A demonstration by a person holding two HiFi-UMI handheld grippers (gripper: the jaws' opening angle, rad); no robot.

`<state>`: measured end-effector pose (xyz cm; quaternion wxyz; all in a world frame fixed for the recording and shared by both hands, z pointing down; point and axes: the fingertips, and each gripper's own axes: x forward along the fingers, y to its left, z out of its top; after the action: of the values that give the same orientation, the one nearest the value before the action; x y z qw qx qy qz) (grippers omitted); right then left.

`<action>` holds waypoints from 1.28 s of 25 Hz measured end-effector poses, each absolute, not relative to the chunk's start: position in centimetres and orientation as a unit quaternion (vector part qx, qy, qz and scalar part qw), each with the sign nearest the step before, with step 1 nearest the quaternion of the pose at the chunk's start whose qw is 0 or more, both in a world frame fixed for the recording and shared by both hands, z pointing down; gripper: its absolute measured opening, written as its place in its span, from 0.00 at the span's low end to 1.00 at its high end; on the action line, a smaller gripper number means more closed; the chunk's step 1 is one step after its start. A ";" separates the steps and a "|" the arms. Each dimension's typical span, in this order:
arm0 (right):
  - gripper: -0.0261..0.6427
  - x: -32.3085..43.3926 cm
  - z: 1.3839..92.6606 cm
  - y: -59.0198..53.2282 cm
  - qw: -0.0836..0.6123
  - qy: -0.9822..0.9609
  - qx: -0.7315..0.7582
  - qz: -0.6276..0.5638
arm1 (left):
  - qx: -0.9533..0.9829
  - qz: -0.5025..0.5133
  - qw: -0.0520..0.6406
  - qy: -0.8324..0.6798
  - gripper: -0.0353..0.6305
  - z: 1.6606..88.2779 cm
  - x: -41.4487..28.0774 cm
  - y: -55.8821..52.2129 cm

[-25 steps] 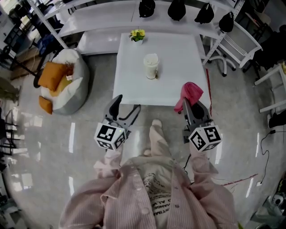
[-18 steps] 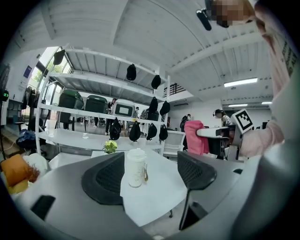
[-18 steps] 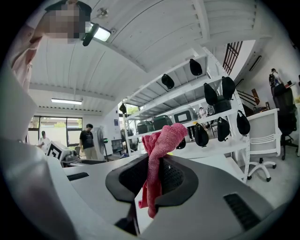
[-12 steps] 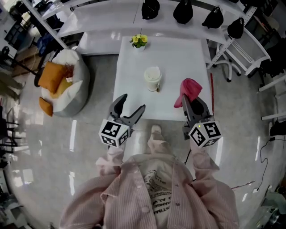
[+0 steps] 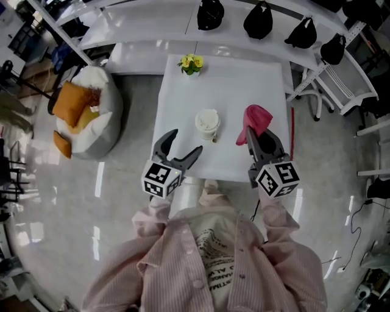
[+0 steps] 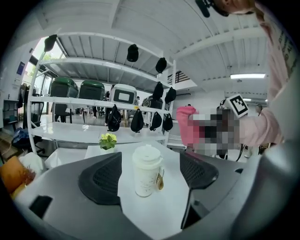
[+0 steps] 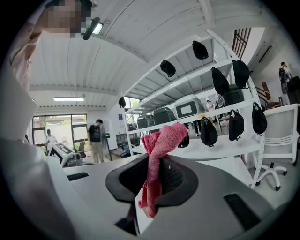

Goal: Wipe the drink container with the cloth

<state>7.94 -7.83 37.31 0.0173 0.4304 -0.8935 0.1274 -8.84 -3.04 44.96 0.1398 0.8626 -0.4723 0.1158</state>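
Plainly, one drink container (image 5: pixel 207 124) is on the white table (image 5: pixel 177 103): a single white cup with a white lid, upright near the table's middle, with one small brownish tag hanging at its side. Both grippers sit at the table's near edge, each with one marker cube.

The left gripper (image 5: pixel 184 143) has its jaws spread wide, and they have just been opening further. Nothing is between them. In the left gripper view the cup shows in the gap between the two dark pads, but it stands ahead of them on the table, untouched and clearly apart from the tips.

The right gripper (image 5: pixel 263 139) is clamped on the one pink cloth (image 5: pixel 256 117). The two pads pinch it in the middle, so a bunch stands up above the jaws and a tail hangs down below them. The cloth is to the right of the cup and not touching it.

At the table's far edge stands one small pot of yellow flowers (image 5: pixel 192 63), well apart from the cup. Four black bags (image 5: pixel 259 18) hang in a row from the white shelving beyond the table. One white beanbag (image 5: pixel 97 116) sits on the floor to the left, and one white chair (image 5: pixel 341 85) to the right. In the right gripper view two people stand far off across the room.
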 end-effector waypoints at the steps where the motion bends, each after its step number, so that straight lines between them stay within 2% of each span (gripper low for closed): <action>1: 0.10 7.8 37.5 -8.5 0.020 -0.895 0.428 0.128 | 0.863 0.120 0.141 -0.471 0.59 45.2 -8.7 -3.6; 19: 0.10 4.3 38.2 -15.7 0.062 -0.925 0.364 0.090 | 0.871 0.160 0.166 -0.433 0.60 49.2 -6.3 -9.2; 32: 0.10 -0.7 39.2 -16.9 0.145 -0.945 0.293 -0.001 | 0.885 0.180 0.186 -0.387 0.60 51.0 -5.2 -10.4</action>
<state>-0.73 -16.93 39.15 0.1454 0.2927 -0.9451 -0.0010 -5.21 -10.39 51.05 0.1856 0.8853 -0.3867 0.1798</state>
